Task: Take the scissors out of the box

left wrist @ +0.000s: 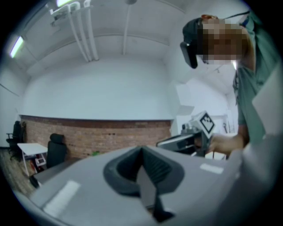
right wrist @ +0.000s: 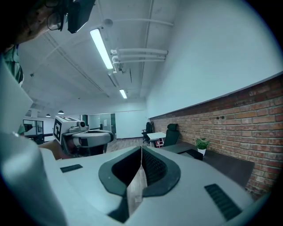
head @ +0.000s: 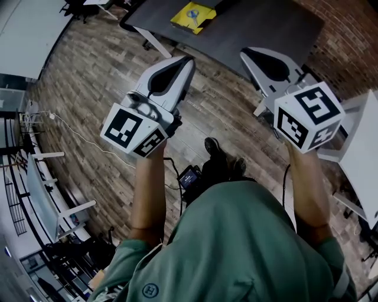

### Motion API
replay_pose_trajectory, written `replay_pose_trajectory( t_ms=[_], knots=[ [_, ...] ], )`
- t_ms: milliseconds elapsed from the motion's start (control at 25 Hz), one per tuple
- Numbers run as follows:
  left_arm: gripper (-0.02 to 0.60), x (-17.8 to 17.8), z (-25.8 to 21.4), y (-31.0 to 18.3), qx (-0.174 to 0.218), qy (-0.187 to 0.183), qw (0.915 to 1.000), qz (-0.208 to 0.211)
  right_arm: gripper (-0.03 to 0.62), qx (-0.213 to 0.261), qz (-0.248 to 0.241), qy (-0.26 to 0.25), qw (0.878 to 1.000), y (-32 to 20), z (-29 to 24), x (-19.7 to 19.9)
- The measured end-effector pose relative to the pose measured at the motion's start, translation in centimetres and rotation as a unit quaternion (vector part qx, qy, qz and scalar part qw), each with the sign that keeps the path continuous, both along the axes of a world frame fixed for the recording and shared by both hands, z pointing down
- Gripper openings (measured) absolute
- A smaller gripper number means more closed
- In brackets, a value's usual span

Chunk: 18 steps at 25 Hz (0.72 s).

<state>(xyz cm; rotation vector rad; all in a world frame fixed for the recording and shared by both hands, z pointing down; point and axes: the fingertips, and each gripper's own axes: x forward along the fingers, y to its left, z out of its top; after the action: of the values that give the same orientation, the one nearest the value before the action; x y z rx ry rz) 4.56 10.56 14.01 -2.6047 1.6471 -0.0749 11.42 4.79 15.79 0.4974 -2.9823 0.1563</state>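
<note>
On far table [head: 260, 29] — box [head: 193, 16], blue contents indistinct.

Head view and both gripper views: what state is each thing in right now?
Left claw: shut, empty, held in the air.
Right claw: shut, empty, held in the air.
Box: on the dark table, top open.
Scissors: lying in the box, untouched.
</note>
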Motion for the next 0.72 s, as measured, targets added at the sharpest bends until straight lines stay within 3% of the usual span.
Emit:
replay_pose_trajectory(
  t_ms=[200,720],
  knots=[
    [-0.017,-2.1,-0.1,-2.2,0.006,0.004,0.9999,0.01,0.008,0.001,0.008,0.008,1.0,-2.0,0.2,-2.1],
    [-0.017,-11.6,-0.2,-8.4,0.014,0.015,0.9993,0.031,0.008,0.004,0.033,0.03,0.999,-7.8,0.6,-11.0]
  ],
)
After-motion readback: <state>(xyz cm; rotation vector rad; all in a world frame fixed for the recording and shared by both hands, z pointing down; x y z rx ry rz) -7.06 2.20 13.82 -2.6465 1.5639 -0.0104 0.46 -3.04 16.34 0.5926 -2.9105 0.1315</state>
